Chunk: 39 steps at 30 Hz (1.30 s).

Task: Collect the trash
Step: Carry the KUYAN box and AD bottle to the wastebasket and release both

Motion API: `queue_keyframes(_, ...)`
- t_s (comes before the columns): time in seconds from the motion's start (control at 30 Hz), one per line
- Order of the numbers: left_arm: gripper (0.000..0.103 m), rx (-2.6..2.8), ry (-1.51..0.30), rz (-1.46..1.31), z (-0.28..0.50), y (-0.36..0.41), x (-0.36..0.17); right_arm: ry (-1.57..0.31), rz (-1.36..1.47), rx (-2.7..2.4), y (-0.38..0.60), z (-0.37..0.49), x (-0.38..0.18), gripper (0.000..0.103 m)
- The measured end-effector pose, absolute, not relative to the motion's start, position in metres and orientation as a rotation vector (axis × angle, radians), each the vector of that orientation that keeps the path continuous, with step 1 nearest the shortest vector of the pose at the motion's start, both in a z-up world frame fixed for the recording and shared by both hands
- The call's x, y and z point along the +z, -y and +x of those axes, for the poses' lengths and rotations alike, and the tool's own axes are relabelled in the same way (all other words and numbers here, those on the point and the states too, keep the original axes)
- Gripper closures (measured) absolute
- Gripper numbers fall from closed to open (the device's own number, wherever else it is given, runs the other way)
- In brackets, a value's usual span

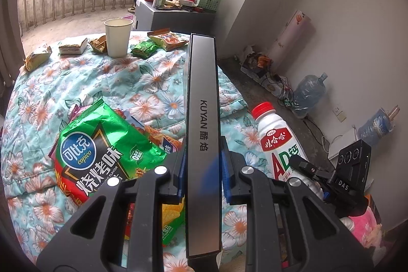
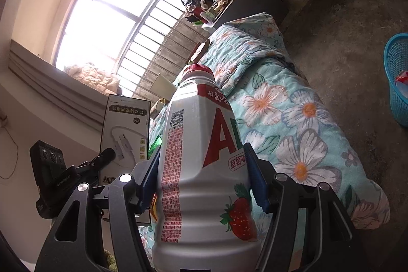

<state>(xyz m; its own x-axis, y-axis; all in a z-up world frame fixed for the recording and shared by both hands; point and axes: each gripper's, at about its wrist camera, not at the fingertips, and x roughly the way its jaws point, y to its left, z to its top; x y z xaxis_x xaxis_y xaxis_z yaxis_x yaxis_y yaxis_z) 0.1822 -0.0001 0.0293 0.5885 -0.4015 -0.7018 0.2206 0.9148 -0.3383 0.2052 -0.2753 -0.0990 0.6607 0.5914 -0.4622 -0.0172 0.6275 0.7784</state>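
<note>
Floral bedding covers the bed [image 1: 76, 83], which is strewn with wrappers; a barred window lights the far end.

Left gripper [image 1: 202, 177] has its fingers clamped on the narrow edges of a long flat box [image 1: 202, 98], held clear above the quilt. Right gripper [image 2: 204, 180] has its fingers clamped on the sides of a white bottle [image 2: 201, 170] with a red cap, also lifted off the bed. Both pieces of trash are in hand. A blue basket [image 2: 397, 83] stands on the floor beyond the bed's edge, well apart from either load, and looks the likely drop.

Left on the bed are a green chip bag [image 1: 102, 149], a paper cup [image 1: 118, 37] and small packets [image 1: 144, 49] near it.

Risks, as I judge them: the box is long and pinched near one end, so it may pivot or slide out during a swing. The bottle's smooth, ribbed wall may slip if tilted sharply. Carried side by side, the two loads could knock together. A release off the rim would leave trash on the floor.
</note>
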Motion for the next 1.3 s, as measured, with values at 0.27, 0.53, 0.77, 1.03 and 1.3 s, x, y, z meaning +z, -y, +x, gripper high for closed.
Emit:
queue_keyframes(0.27, 0.083, -0.461, -0.863, -0.150, 0.184, 0.066, 0.039, -0.691, 0.858, 0.343, 0.316, 0.185, -0.087, 0.043)
queue_keyframes(0.53, 0.083, -0.659, -0.870, 0.009, 0.201, 0.184, 0.033, -0.582, 0.935, 0.152, 0.398, 0.156, -0.092, 0.043)
queue_keyframes(0.77, 0.083, -0.838, -0.980, 0.216, 0.229, 0.323, -0.023, -0.573, 1.069, -0.106, 0.484, 0.143, -0.146, 0.043)
queue_keyframes(1.03, 0.082, -0.907, -1.104, 0.396, 0.285, 0.450, -0.107, -0.702, 1.218, -0.296, 0.568, 0.185, -0.234, 0.042)
queue_keyframes(1.3, 0.045, -0.864, -1.116, 0.309, 0.336, 0.506, -0.154, -0.795, 1.185, -0.587, 0.635, 0.203, -0.301, 0.037)
